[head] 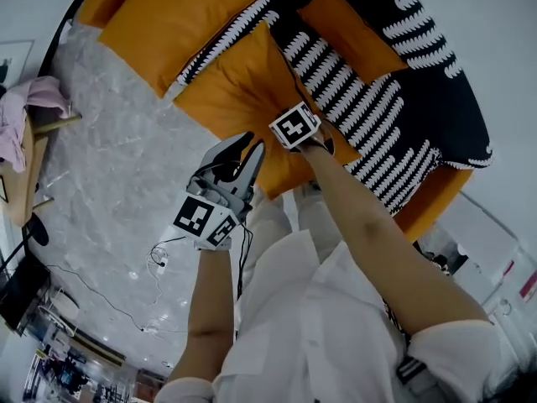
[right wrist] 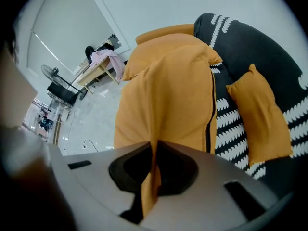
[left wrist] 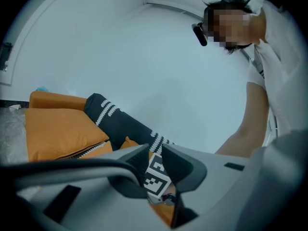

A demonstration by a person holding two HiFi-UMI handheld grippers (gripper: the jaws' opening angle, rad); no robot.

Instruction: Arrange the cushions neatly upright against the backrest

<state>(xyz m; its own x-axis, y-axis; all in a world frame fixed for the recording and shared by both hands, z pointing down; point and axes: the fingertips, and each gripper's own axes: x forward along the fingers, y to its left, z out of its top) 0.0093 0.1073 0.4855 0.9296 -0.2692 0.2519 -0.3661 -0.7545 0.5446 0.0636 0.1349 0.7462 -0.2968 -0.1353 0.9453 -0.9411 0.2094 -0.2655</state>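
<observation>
R gripper (right wrist: 155, 146): clenched on edge fabric of orange cushion (right wrist: 168, 90).
L gripper (left wrist: 155, 150): jaws slightly apart, empty, just beside R.
Cushion pos: on sofa (head: 382, 141), patterned backrest (right wrist: 284, 76) beyond it from the jaws; R nearer.

- I see the middle orange cushion (head: 239, 99) spread over the front of the black-and-white sofa (head: 419, 99), a fold of its near edge pinched in the right gripper (right wrist: 154, 150).
- The larger orange cushion (head: 176, 19) lies at the sofa's left end, touching the middle one.
- The small orange cushion (head: 348, 32) rests on the sofa's patterned cover, further right.
</observation>
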